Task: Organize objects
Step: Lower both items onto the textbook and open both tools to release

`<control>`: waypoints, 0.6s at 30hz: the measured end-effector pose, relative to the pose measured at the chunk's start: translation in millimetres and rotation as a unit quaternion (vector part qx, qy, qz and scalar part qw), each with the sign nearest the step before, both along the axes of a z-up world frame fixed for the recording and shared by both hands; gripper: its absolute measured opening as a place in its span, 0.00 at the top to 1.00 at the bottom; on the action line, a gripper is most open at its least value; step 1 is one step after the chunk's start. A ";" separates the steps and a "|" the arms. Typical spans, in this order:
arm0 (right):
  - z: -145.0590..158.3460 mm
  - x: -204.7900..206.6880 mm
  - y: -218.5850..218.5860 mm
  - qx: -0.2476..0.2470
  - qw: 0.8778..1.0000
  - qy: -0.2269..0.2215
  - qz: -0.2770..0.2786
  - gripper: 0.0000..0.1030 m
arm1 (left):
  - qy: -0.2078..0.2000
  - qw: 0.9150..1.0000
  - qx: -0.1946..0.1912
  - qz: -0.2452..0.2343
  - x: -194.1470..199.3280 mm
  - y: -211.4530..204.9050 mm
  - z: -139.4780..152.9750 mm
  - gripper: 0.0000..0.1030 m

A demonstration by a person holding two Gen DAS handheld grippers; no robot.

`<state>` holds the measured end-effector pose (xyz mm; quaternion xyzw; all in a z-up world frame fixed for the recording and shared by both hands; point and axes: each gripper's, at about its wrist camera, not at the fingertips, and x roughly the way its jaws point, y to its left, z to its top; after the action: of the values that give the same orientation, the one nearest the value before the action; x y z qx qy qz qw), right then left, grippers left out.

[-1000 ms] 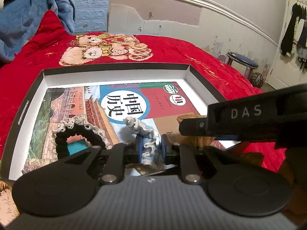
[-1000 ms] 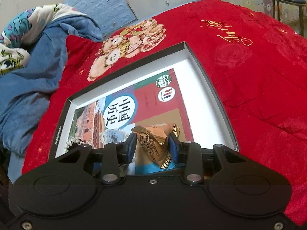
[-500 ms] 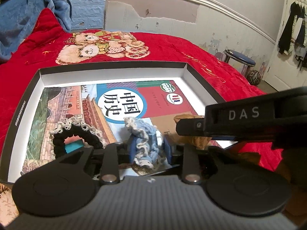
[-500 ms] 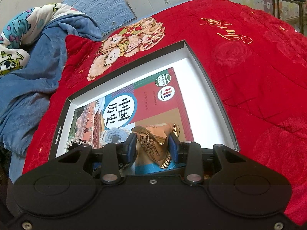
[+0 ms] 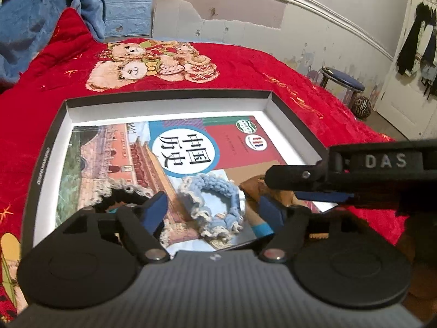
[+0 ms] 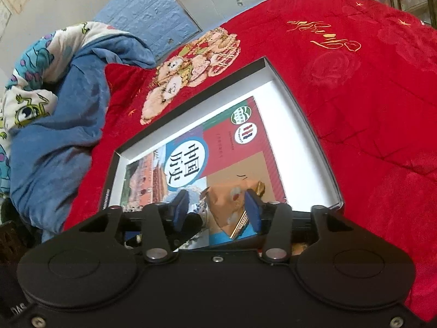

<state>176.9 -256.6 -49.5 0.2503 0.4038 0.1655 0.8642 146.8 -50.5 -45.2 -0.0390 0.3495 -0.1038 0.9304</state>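
Left wrist view is showing the left gripper (image 5: pixel 211 210) standing wide, its blue pads spread either side of a blue crocheted scrunchie (image 5: pixel 211 203) that is lying loose on the history textbook (image 5: pixel 191 147); nothing is being gripped. Judgement: the release step is finishing, and the next move is calling for a straight pull-back toward 6 o'clock without dragging the yarn frill. A black scrunchie with cream edging (image 5: pixel 123 194) is sitting at 9 o'clock of the blue one, partly hidden behind the left finger. The shallow black box (image 5: pixel 164 108), white inside, is resting on the red bedspread (image 5: pixel 300 82) and holding the book, both scrunchies and a brown-gold wrapped packet (image 6: pixel 232 205). Right wrist view is showing the right gripper (image 6: pixel 217 209) parted about that packet; a gap is showing at the left pad, while the right pad is close against it, contact unclear. Judgement: this packet is also being let go near the box's 5 o'clock corner, so lifting clear is next. The bear print (image 6: pixel 188 73) is lying beyond the box at 12 o'clock.
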 end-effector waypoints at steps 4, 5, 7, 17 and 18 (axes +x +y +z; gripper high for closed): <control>5.8 -5.4 -1.3 -0.010 1.000 -0.010 -0.004 0.37 | -0.010 1.000 0.001 0.010 -2.4 8.7 10.6 0.16; 8.0 -7.2 -2.1 -0.009 1.000 -0.012 -0.005 0.36 | -0.012 1.000 -0.002 0.013 -2.8 10.8 13.5 0.16; 12.4 -10.4 -4.8 -0.005 1.000 -0.016 -0.008 0.32 | -0.015 1.000 -0.010 0.016 -4.6 15.4 19.9 0.16; 43.7 -50.1 -33.7 -0.034 0.998 -0.044 -0.028 0.28 | -0.060 0.998 -0.007 0.008 -25.2 8.7 60.5 0.14; 49.9 -57.0 -39.8 -0.045 0.997 -0.050 -0.034 0.28 | -0.068 0.998 -0.003 0.001 -29.9 5.1 65.8 0.14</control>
<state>119.9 -296.4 0.4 0.2156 0.3584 0.1301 0.8989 116.9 -45.4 20.6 -0.0352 0.2848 -0.1060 0.9521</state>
